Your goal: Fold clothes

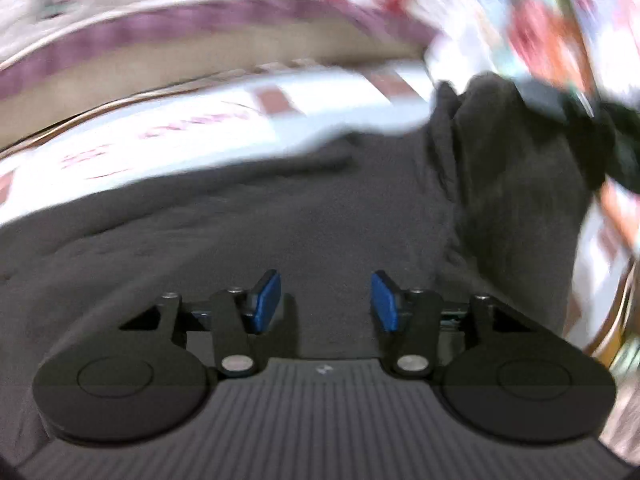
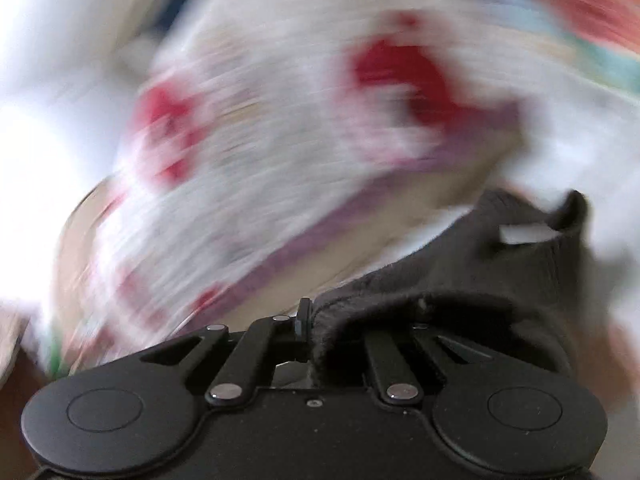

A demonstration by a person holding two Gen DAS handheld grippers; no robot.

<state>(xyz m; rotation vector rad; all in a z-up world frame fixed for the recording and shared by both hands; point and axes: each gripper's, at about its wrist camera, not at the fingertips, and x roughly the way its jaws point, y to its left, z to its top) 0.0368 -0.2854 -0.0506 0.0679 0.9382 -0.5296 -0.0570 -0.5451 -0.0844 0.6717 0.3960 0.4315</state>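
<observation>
A dark grey knit garment (image 1: 280, 216) lies spread under my left gripper (image 1: 325, 300), which is open and empty just above it, blue pads apart. At the right of the left wrist view part of the garment (image 1: 516, 168) is lifted up. In the right wrist view my right gripper (image 2: 310, 320) is shut on the dark grey garment (image 2: 460, 280), whose ribbed edge drapes over the right finger and hides it. Both views are blurred by motion.
A white cloth with red print (image 1: 180, 144) lies beyond the garment. A floral white and red bedcover with a purple border (image 2: 260, 140) fills the background and also shows in the left wrist view (image 1: 160, 28).
</observation>
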